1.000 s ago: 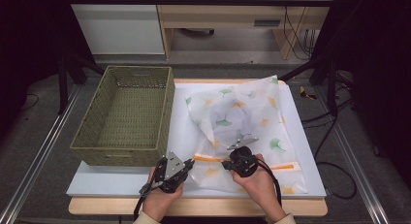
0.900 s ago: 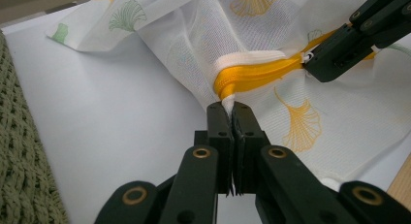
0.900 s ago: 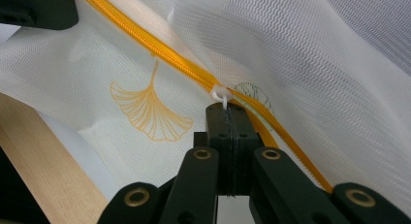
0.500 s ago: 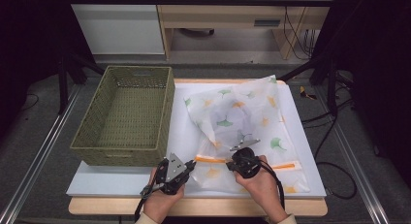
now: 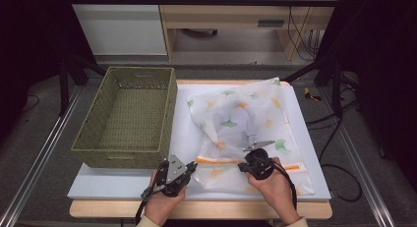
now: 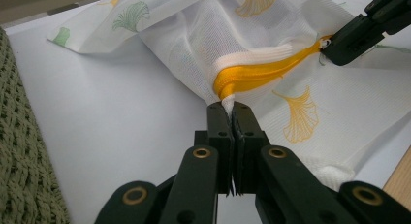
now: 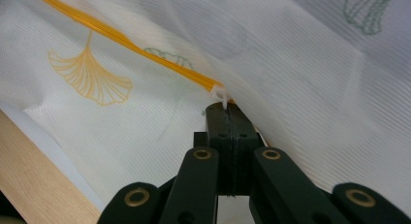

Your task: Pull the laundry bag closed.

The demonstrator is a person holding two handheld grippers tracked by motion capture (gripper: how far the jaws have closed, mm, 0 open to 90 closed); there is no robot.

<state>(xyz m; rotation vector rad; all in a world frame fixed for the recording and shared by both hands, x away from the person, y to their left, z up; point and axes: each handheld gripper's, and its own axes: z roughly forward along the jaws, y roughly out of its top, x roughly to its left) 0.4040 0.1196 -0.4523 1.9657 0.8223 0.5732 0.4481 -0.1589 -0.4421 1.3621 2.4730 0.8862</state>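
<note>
Left gripper view: left gripper (image 6: 228, 105) jaws clamp the mesh laundry bag (image 5: 246, 124) at its orange zipper (image 6: 261, 71) end; right gripper (image 7: 224, 100) jaws pinch the pull. Bag lies on counter (image 5: 187, 133) beside basket (image 5: 128, 119). Keep the zipper taut; draw steadily along it.

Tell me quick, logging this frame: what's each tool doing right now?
Left tool: closed, pinching the end of the mesh bag by its orange zipper.
Right tool: closed on the small white zipper pull.

one mesh laundry bag (image 5: 246, 124) pinched between the fingers, one woven basket (image 5: 129, 116) beside them, two grippers.
</note>
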